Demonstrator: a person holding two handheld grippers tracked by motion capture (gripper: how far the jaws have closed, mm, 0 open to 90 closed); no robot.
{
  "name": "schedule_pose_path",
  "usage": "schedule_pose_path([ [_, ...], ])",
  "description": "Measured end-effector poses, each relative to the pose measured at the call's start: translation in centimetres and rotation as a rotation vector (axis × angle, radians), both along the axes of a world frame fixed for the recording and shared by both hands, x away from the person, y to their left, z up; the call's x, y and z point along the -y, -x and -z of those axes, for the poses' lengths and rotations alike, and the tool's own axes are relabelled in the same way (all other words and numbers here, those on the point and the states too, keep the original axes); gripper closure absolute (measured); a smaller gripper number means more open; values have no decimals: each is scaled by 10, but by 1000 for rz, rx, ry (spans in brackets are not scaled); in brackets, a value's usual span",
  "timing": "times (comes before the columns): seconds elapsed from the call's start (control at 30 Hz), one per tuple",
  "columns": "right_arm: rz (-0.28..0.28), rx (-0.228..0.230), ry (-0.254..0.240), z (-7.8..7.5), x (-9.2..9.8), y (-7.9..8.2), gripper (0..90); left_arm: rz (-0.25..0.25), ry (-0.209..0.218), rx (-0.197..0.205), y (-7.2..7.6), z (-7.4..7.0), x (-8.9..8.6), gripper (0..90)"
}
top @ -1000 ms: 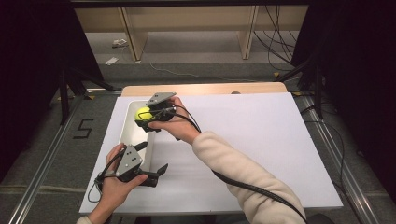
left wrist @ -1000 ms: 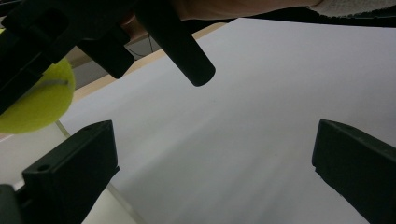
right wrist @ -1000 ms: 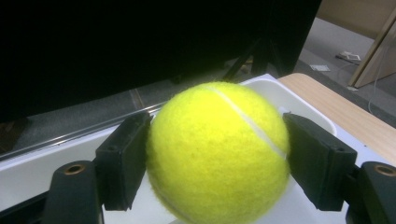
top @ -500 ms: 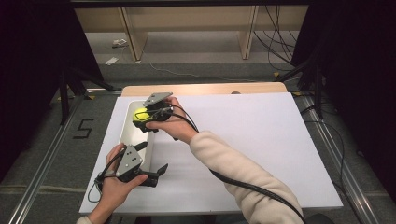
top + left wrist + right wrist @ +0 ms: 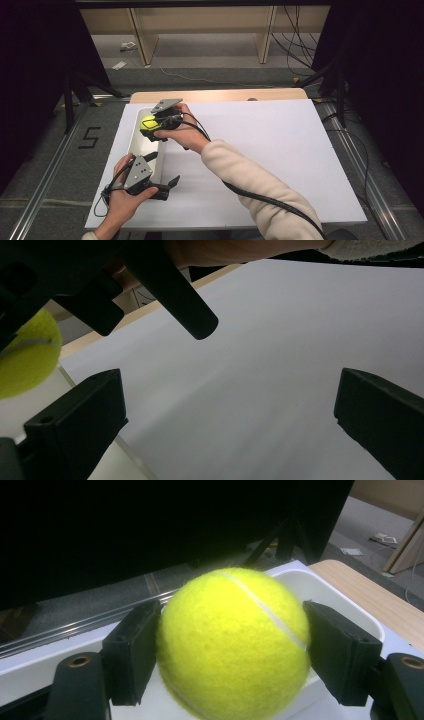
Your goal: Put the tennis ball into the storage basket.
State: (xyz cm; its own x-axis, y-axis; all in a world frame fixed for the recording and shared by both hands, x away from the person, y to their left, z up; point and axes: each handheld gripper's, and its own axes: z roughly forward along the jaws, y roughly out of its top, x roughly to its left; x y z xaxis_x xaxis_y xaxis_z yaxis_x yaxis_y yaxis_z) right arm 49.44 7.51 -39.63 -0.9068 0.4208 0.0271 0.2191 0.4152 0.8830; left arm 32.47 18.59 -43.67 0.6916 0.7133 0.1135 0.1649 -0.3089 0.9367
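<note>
tabletop [image 5: 260, 150]: white sheet over wood top, wood strip showing at far edge; bare across middle + right.
tray [image 5: 136, 142]: long white/grey tray along left edge of sheet, runs near-to-far; rim also in right gripper view [image 5: 350, 605].
right arm: cream sleeve [image 5: 250, 180] comes in from bottom, reaches across to far-left, black cable trailing along it.
right claw [image 5: 152, 125]: over far end of tray, closed on ball; in right gripper view both jaws press ball's sides, ball squarely betw. them. Grey plate on top.
left claw [image 5: 170, 185]: near left of tabletop, just right of tray's near end, held by left hand [image 5: 120, 200]; jaws wide apart w/ nothing betw. them, pointing right over white sheet.
tennis ball [image 5: 232, 640]: yellow-green, white seam visible, held above tray's far end, not touching tray floor as far as I can tell; also at left edge of left gripper view [image 5: 25, 362].
</note>
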Motion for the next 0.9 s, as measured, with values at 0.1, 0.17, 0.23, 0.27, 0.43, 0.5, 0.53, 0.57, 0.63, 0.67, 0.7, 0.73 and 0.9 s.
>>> schedule_pose_path([
  [0.1, 0, 0, 2, 1, -1, 0, 272, -1, -1, -1, 0, 0, -1, 0],
  [0.17, 0, -4, 3, 2, -2, -1, 272, -1, -2, -2, 0, 0, -1, 0],
  [0.23, 0, -8, 3, 3, -3, -1, 272, -1, -2, -1, 0, 0, -1, 0],
  [0.27, -4, -10, 5, 4, -3, -2, 272, 0, -2, -1, 0, 0, 0, 0],
  [0.43, -4, -14, 6, 6, -6, -3, 272, -1, 1, -2, 0, 0, -1, 0],
  [0.5, -4, -19, 9, 7, -6, -3, 272, -1, 0, -2, 0, 0, -1, 0],
  [0.53, -5, -19, 10, 7, -7, -4, 272, -1, -1, -2, 0, 0, -1, 0],
  [0.57, -4, -19, 10, 8, -7, -4, 272, -1, 0, -2, 0, 0, -1, 0],
  [0.63, -2, -26, 13, 9, -7, -4, 272, 0, 0, -1, 0, 0, -1, 0],
  [0.67, -4, -26, 13, 9, -8, -5, 272, -1, -1, -1, 0, 0, -1, 0],
  [0.7, -4, -28, 13, 10, -8, -5, 272, -1, -1, -2, 0, 0, -1, 0],
  [0.73, -4, -29, 13, 10, -8, -6, 272, 0, 0, -2, 0, 0, -1, 0],
  [0.9, -7, -33, 17, 12, -9, -7, 271, 0, 0, -2, 0, 0, -1, 0],
])
